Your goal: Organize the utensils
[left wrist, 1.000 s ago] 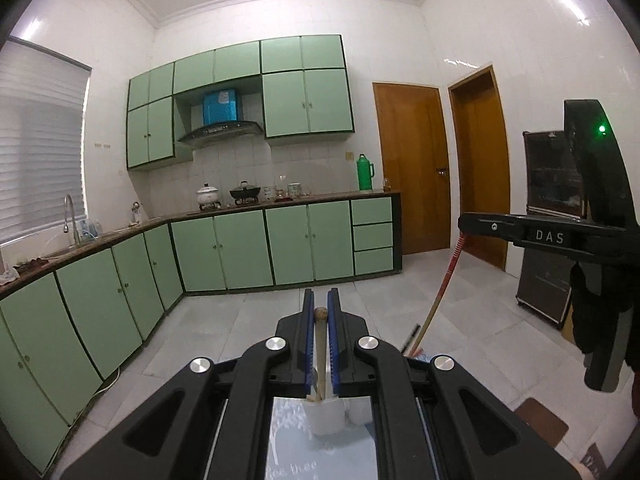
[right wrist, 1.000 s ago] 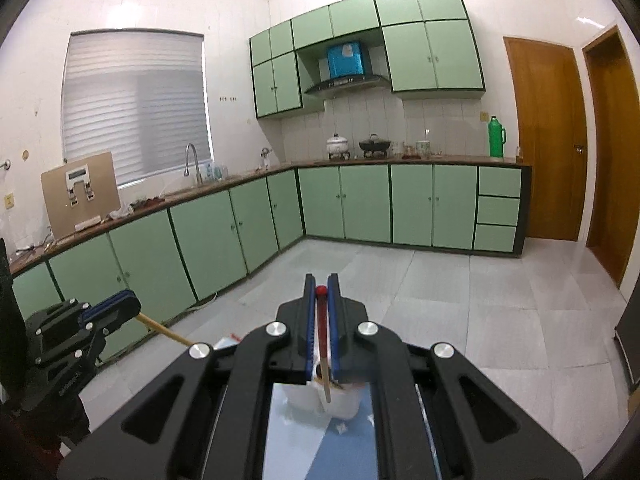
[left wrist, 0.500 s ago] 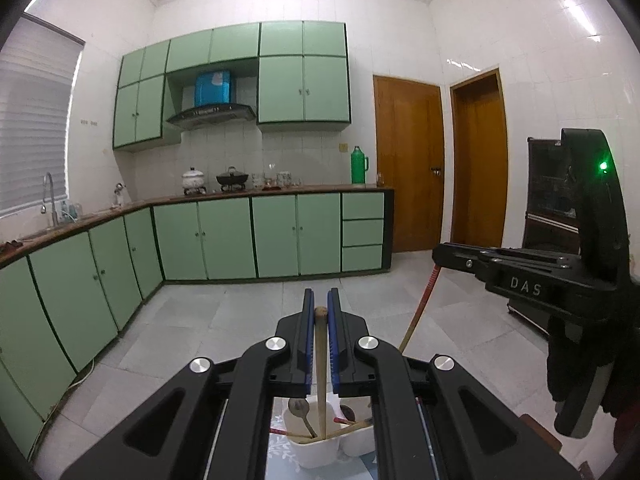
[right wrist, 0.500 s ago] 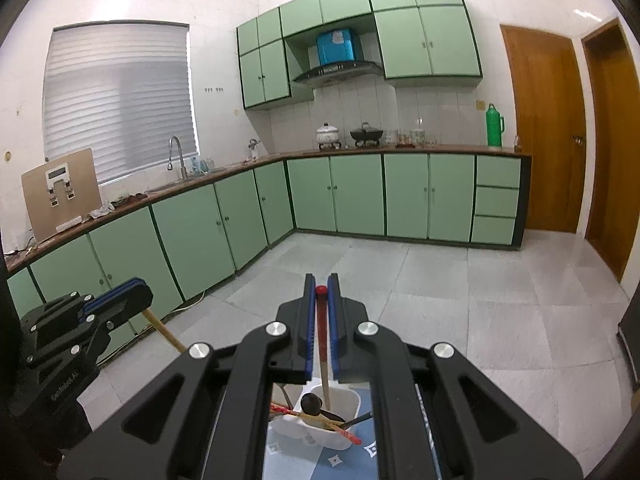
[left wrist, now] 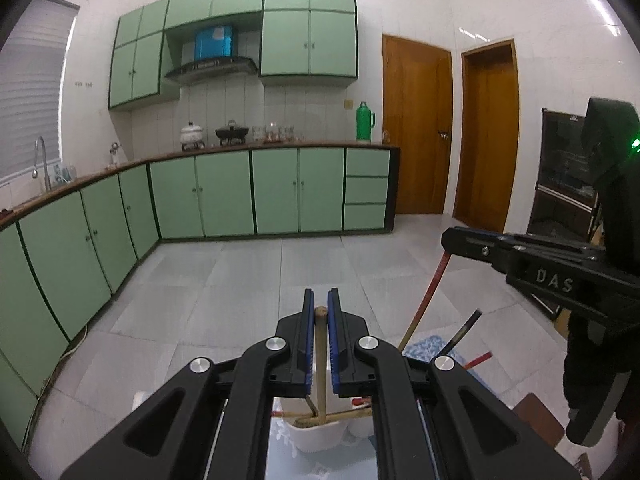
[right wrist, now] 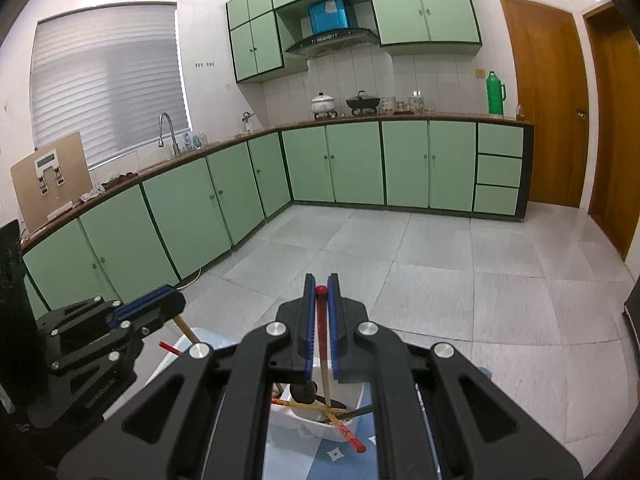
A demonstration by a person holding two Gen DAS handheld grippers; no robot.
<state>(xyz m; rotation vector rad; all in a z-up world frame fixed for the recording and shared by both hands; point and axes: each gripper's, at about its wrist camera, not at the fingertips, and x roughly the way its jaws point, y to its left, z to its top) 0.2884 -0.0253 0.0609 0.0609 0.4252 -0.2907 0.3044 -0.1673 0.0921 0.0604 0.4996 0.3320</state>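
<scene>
The left hand-held gripper (left wrist: 319, 311) is clenched on a plain wooden chopstick (left wrist: 320, 356), whose blunt end sticks up between the blue pads while its shaft runs down toward six o'clock into a white container (left wrist: 316, 436). The container sits low in the left wrist view, with other utensils lying crosswise on its rim. At three o'clock in that view the right hand-held gripper (left wrist: 446, 237) reaches in from the side, and a red chopstick (left wrist: 428, 300) hangs slanting from its tip.

In the right wrist view, that red-tipped chopstick stands pinched tight between the blue pads, its lower pale part dropping into the same white container at six o'clock. Inside are a dark spoon (right wrist: 304, 392) and several crossed chopsticks, one red one poking out over the rim toward five o'clock. The container rests on a blue-and-white patterned worktop (right wrist: 336, 454). At nine o'clock the left gripper shows with its wooden stick angling down.

Green cabinets (right wrist: 352, 164) fill the twelve o'clock background.
</scene>
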